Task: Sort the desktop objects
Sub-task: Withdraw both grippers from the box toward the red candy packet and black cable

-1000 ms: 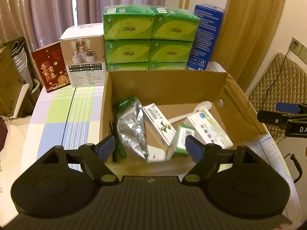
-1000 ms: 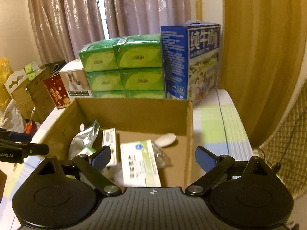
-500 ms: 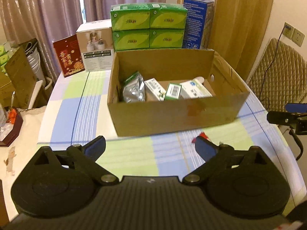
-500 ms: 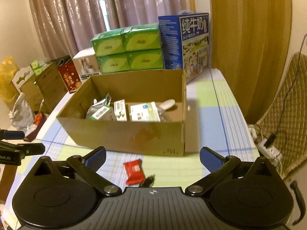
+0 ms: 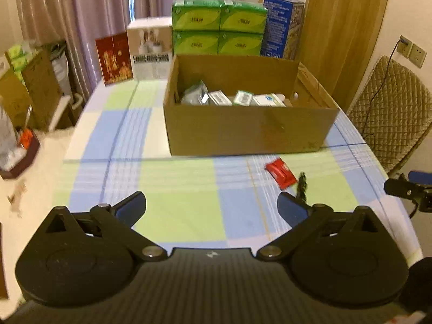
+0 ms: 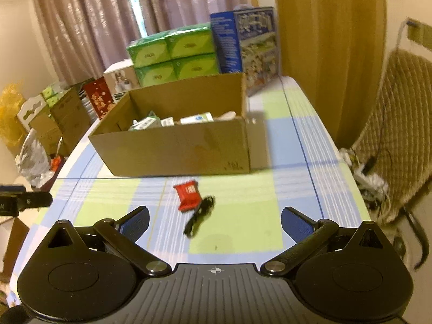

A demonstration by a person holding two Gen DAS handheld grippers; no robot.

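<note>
Red packet and black clip loose on the checked tablecloth, in front of the cardboard box.

The red packet (image 6: 189, 197) is small, flat and crinkled; the black clip (image 6: 200, 215) lies touching its lower right corner. Bare tablecloth (image 6: 243, 229) surrounds both, and the box (image 6: 178, 151) fills mid-frame above them. The right gripper (image 6: 215, 220) stands wide and empty, both items between and just above its fingers. The left gripper (image 5: 212, 207) is opening, nothing between its jaws, the packet (image 5: 280, 174) at upper right of it.
</note>
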